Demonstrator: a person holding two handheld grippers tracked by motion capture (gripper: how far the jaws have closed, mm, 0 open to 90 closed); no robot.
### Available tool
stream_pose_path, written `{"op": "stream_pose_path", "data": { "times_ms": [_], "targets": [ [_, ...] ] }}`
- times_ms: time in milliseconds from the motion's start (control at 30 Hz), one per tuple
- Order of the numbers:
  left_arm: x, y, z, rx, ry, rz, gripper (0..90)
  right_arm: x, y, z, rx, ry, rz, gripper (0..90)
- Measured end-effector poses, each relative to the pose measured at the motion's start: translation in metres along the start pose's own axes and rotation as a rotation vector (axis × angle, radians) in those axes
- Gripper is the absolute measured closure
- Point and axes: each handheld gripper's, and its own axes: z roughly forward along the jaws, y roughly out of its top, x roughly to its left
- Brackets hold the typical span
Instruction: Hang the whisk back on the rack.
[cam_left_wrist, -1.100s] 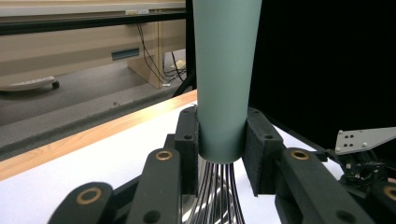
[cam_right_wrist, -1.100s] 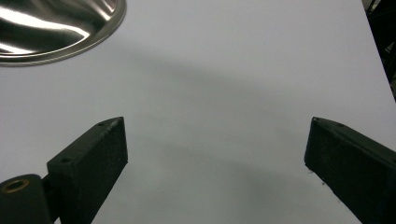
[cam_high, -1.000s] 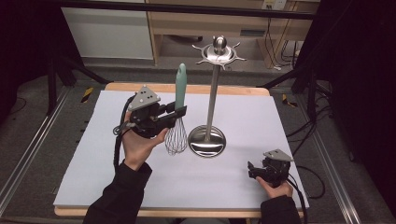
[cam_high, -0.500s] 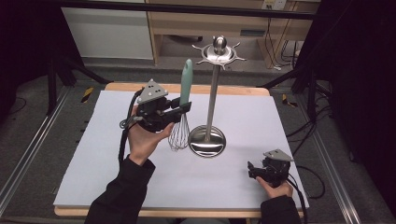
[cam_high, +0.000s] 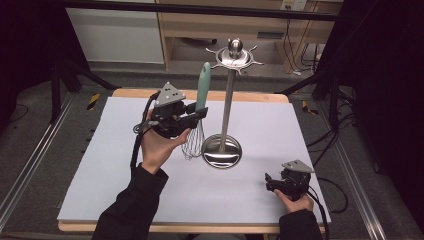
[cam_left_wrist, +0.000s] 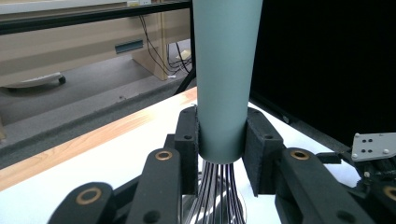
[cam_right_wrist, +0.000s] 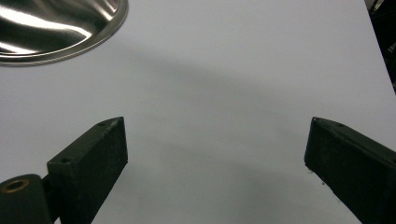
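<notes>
A whisk with a teal handle (cam_high: 203, 85) and wire loops (cam_high: 192, 142) stands nearly upright, wires down, just above the white table top. My left gripper (cam_high: 200, 114) is shut on the lower end of the handle (cam_left_wrist: 226, 70), one black pad (cam_left_wrist: 187, 140) on each side. The whisk hangs just left of a steel utensil stand (cam_high: 227, 105) with a round base (cam_high: 221, 151) and a ring of hooks at its top (cam_high: 235, 55). My right gripper (cam_high: 270, 182) rests low at the table's front right, open (cam_right_wrist: 217, 154), with bare table between its jaws.
The white sheet (cam_high: 280, 125) covers a wooden table whose edge (cam_high: 125, 93) shows at the back. The stand's shiny base (cam_right_wrist: 56, 28) lies ahead and to the left of the right gripper. Cables and black frame legs (cam_high: 330, 95) stand beyond the table's right side.
My left gripper has carried the whisk to the right, closer to the stand's pole, with the handle leaning a little to the right. The right gripper has stayed put.
</notes>
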Motion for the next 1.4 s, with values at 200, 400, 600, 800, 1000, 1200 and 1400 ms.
{"op": "stream_pose_path", "data": {
  "times_ms": [200,400,600,800,1000,1200,1400],
  "targets": [
    [0.001,0.002,0.004,0.012,0.003,0.003,68.9,0.001,0.0,0.0,-0.001,0.002,0.006,6.5],
    [0.0,0.004,0.006,0.013,0.008,0.01,68.9,0.0,0.0,0.0,-0.001,0.002,0.001,6.5],
    [-0.002,0.01,0.009,0.027,0.014,0.02,68.8,0.0,0.0,-0.001,-0.002,0.003,0.002,6.5],
    [-0.003,0.011,0.015,0.038,0.016,0.021,68.9,0.0,0.0,-0.001,-0.001,0.007,0.007,6.5],
    [-0.002,0.011,0.02,0.041,0.016,0.018,68.9,-0.001,0.0,-0.001,-0.001,0.007,0.01,6.5],
    [-0.003,0.01,0.026,0.039,0.019,0.022,68.8,-0.001,0.0,-0.001,-0.001,0.01,0.013,6.5],
    [-0.002,0.009,0.031,0.028,0.013,0.021,68.7,-0.001,0.0,-0.001,-0.002,0.01,0.012,6.5]
  ]
}}
